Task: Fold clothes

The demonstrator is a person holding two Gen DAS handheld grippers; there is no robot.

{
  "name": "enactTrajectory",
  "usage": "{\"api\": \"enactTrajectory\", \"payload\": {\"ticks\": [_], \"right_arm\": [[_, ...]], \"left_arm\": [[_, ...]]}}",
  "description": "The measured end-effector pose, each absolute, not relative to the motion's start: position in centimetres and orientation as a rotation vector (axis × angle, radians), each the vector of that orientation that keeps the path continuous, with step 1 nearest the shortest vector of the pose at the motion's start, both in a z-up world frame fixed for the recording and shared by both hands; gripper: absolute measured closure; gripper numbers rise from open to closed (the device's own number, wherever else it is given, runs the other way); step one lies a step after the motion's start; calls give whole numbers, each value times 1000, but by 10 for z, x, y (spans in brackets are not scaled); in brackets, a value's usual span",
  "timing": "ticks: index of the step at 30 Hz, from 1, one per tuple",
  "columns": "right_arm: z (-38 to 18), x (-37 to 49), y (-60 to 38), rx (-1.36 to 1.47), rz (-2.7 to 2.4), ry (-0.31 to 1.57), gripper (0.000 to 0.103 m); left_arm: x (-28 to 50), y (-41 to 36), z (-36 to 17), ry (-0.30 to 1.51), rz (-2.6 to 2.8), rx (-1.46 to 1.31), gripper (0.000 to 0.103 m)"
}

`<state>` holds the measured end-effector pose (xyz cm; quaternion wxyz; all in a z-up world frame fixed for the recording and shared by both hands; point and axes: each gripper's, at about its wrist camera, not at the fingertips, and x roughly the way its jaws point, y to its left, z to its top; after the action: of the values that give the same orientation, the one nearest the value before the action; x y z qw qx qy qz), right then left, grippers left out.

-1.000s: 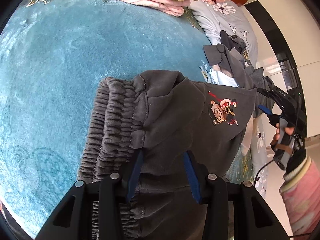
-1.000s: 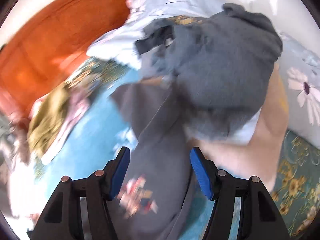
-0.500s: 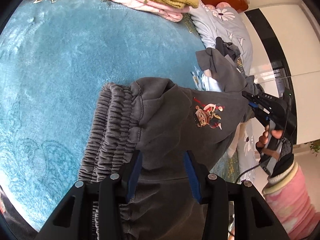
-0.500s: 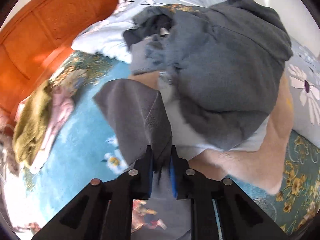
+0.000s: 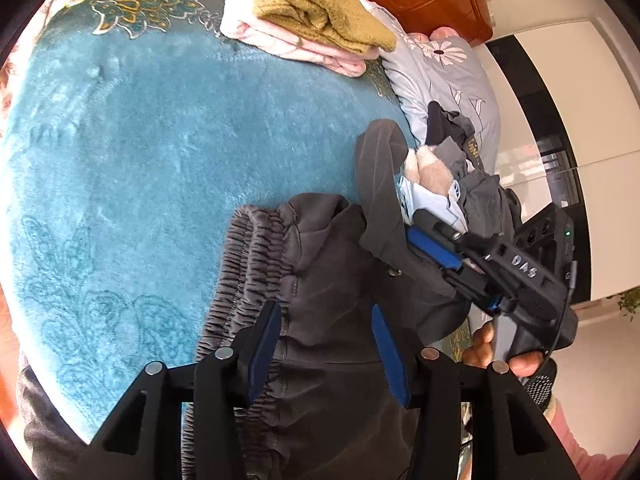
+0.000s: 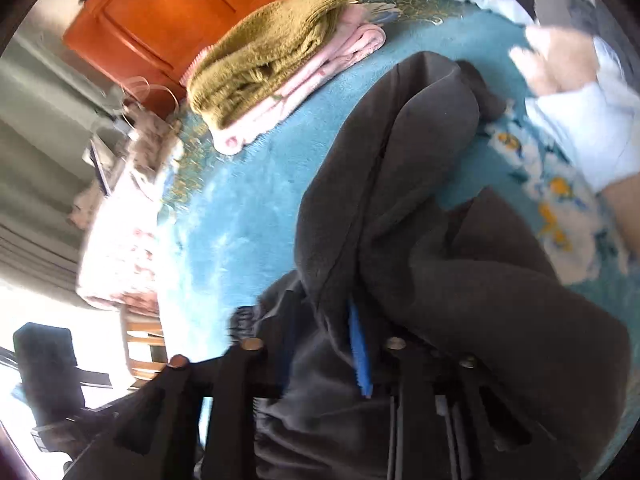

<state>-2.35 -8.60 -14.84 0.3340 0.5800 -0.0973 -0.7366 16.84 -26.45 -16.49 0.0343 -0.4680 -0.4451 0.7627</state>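
dark grey fleece trousers (image 5: 332, 280) lie on the teal bed blanket (image 5: 132, 168), elastic waistband bunched toward the left hand-held gripper (image 5: 326, 344), whose blue pads stand partly apart over the cloth without pressing it. the right hand-held gripper (image 5: 424, 244) has brought a trouser leg across the body of the garment; its jaws have just been opening, with the fabric draped between them, and the grip cannot be judged. folded olive and pink clothes (image 5: 320, 16) sit well apart, near the headboard.

You could read pale raised letters "DAS" on the black plastic body of the right gripper (image 5: 436, 246), at about three o'clock in your left wrist view.
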Motion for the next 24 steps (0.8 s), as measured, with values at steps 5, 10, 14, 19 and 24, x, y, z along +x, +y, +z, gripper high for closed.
{"api": "enactTrajectory", "payload": {"ticks": [5,10,14,19,24], "right_arm": [[-137,-48,-44,1509,-2029,-394,63],[-149,-87,-22,1527,-2100,-615,62],[-180,-132,-25,1597,-2109,-827,58],[-221,-161,-40,1770,-2033,-987,57],[-237,-164,-52,1780,-1980,-1051,59]], "left_arm": [[162,-242,-186,-1326,2255,-1512,51],[165,-236,-195,-1311,2225,-1557,51],[166,-240,-195,-1314,2229,-1561,51],[169,-243,-200,-1345,2216,-1551,52],[172,-243,-201,-1326,2218,-1557,52]]}}
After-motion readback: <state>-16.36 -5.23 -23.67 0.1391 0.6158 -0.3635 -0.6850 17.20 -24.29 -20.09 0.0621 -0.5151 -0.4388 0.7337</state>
